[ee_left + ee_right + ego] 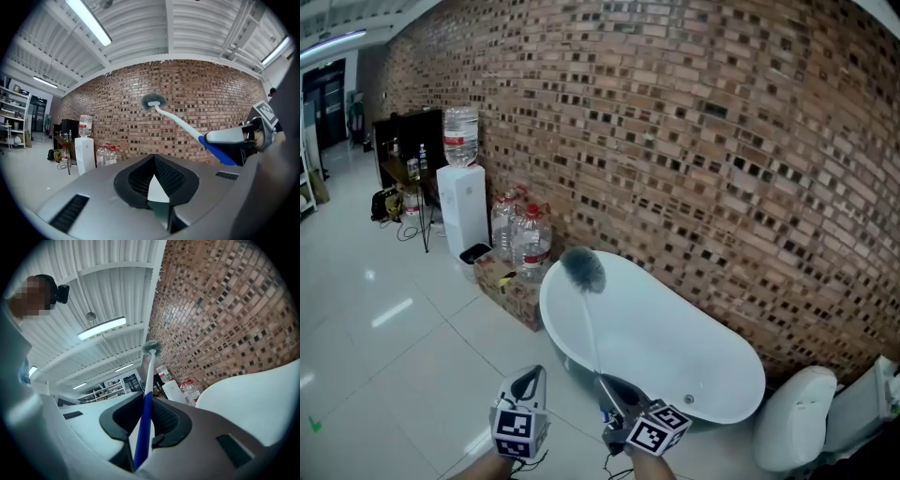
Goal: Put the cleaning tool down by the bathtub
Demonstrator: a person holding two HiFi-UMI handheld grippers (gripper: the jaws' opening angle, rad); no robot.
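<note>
Right gripper [612, 389], fingers clenched on the blue grip of the long-handled brush [581, 270], likely light and stiff, over the bathtub [675, 347]; left gripper [532, 377] fingers closed, empty.

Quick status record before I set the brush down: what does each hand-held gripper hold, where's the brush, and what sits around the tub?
right hand-held gripper: shut on the blue handle of the cleaning brush
left hand-held gripper: jaws together, nothing between them
brush state: in the air, bristle head raised, not yet set down
bathtub: white, along the brick wall
left end of tub: water bottles on the floor
right end of tub: toilet
</note>
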